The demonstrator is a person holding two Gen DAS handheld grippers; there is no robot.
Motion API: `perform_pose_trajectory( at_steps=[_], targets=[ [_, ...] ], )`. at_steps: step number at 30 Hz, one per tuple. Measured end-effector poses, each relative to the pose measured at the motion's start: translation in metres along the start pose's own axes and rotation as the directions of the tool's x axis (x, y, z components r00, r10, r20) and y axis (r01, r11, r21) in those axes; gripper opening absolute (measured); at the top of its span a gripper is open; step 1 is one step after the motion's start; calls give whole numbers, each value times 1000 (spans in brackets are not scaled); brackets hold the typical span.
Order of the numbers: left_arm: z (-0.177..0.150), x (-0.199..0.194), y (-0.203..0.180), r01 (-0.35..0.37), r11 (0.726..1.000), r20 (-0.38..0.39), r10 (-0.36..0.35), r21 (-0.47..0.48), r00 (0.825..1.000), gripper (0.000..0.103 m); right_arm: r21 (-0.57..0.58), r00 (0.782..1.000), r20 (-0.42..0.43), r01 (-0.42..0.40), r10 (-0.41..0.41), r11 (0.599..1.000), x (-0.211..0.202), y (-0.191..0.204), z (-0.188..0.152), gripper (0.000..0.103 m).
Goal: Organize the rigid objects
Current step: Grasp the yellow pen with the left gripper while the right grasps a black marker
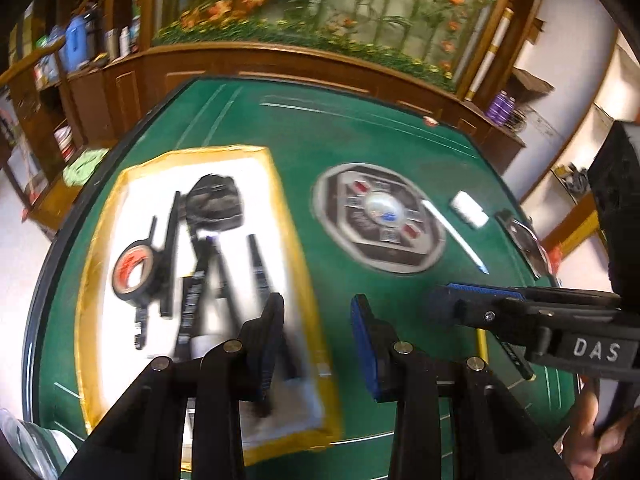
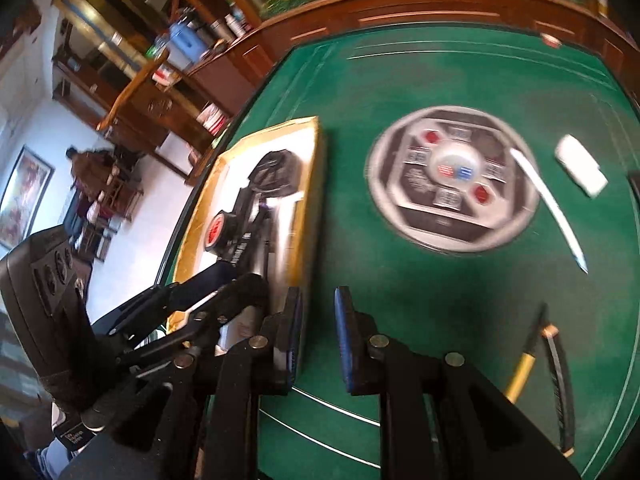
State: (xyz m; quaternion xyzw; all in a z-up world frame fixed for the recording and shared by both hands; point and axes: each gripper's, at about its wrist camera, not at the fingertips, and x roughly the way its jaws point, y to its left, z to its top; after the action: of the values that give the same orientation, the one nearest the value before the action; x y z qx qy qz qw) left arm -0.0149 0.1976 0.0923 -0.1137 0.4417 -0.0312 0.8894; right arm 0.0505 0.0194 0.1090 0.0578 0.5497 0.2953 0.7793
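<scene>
A white tray with a yellow rim (image 1: 296,216) (image 2: 310,184) lies on the left of the green table. It holds a black tape roll (image 1: 138,274) (image 2: 218,230), a round black object (image 1: 216,200) (image 2: 276,170) and several black pens. My left gripper (image 1: 316,336) is open and empty above the tray's right edge. My right gripper (image 2: 318,330) is open and empty over the green felt beside the tray; it also shows in the left wrist view (image 1: 480,300). A white pen (image 1: 454,236) (image 2: 550,206), a white eraser (image 1: 470,208) (image 2: 582,166) and black-and-yellow pens (image 2: 540,364) lie loose on the right.
A round grey and black panel (image 1: 378,220) (image 2: 454,178) is set in the table's middle. A dark object (image 1: 524,238) lies at the right edge. Wooden shelves and cabinets stand beyond the table's far and left sides.
</scene>
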Motion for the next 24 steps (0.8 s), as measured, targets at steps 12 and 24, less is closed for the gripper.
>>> perform_pose_trajectory(
  at_steps=[12,24],
  targets=[
    [-34,44,-111,174,978,-205,-148,116,967,44,231,994,25,100,-109,968,-57,-141,-56,22],
    [-66,78,-182,218,958,-330,-148,187,932,44,309,993,10,107,-116,945,-76,-200,-86,23]
  ],
)
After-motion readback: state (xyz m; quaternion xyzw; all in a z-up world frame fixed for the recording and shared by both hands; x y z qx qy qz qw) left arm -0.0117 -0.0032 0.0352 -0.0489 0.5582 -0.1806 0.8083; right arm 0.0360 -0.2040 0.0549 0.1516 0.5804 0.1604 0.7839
